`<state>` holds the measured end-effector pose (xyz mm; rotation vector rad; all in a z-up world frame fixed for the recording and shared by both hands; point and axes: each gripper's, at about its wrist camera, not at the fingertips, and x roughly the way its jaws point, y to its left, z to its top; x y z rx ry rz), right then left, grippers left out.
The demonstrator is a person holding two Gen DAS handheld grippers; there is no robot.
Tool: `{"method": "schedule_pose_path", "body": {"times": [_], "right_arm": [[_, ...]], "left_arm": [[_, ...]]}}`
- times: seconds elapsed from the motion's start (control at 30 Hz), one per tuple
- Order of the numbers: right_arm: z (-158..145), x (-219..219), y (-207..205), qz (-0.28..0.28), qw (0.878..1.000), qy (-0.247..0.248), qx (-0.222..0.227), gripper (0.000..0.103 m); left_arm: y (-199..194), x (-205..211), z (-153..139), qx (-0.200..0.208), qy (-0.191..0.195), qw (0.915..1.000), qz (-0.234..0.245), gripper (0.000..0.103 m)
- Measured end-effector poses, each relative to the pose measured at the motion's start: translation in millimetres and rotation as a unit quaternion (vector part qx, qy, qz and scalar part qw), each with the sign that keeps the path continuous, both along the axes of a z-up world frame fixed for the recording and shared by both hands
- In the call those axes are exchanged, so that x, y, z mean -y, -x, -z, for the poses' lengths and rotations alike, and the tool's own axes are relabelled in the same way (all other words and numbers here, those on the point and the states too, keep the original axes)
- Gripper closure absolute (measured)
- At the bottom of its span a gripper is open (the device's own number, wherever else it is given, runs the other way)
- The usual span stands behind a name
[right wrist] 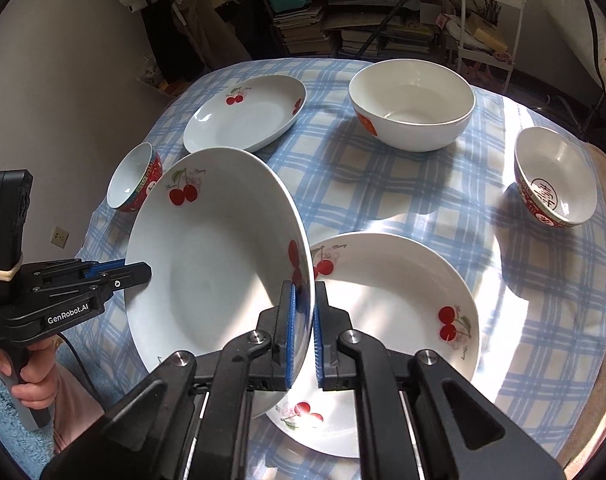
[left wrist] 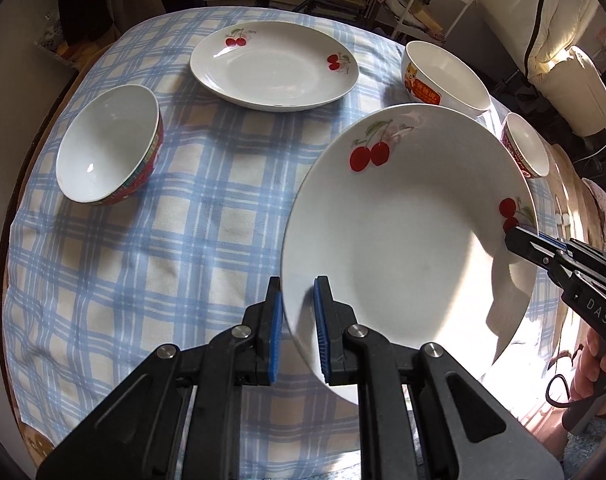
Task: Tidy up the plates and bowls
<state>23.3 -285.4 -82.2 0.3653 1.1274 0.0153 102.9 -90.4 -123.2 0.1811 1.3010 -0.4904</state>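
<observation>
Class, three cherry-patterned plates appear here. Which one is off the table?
The tilted cherry plate, clamped at opposite rim edges by the left hand-held gripper and right hand-held gripper; the other two lie flat on the tablecloth.

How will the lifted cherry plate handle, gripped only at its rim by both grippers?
The cherry plate looks like stiff glazed ceramic, so probably slippery in the pads. Left gripper and right gripper pinch opposite rim edges; tilted, it may slide and likely chip.

Both wrist views steep, close; share lifted plate (left wrist: 403, 240).

white cherry-print plate (right wrist: 219, 272), blue-checked tablecloth (right wrist: 383, 200)
</observation>
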Motion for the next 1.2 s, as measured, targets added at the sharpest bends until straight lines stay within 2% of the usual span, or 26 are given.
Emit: {"method": "schedule_pose_path", "body": {"times": [0.37, 0.5, 0.7, 0.97, 1.2], "right_arm": [[1.0, 39.4, 37.3, 0.055, 0.998, 0.011, 0.000, 0.093], [7.6, 51.2, 44.8, 0.073, 0.997, 0.003, -0.011, 0.093], [19.2, 66.1, 46.7, 0.091, 0.995, -0.007, -0.032, 0.093], [34.1, 83.9, 49.1, 0.117, 0.991, -0.025, -0.053, 0.093], [46.1, 89.2, 47.6, 0.129, 0.989, -0.012, -0.072, 0.091]], "left_arm": [[24.3, 46.1, 9.2, -0.018, -0.001, 0.9996, 0.021, 0.088], [30.6, 57.3, 15.4, -0.020, -0.003, 0.9992, 0.034, 0.088], [34.8, 69.6, 27.2, -0.031, -0.006, 0.9992, 0.026, 0.088], [39.1, 88.1, 33.3, -0.031, -0.026, 0.9985, 0.036, 0.088], [38.6, 102.6, 38.2, -0.029, -0.053, 0.9972, 0.045, 0.087]]}}
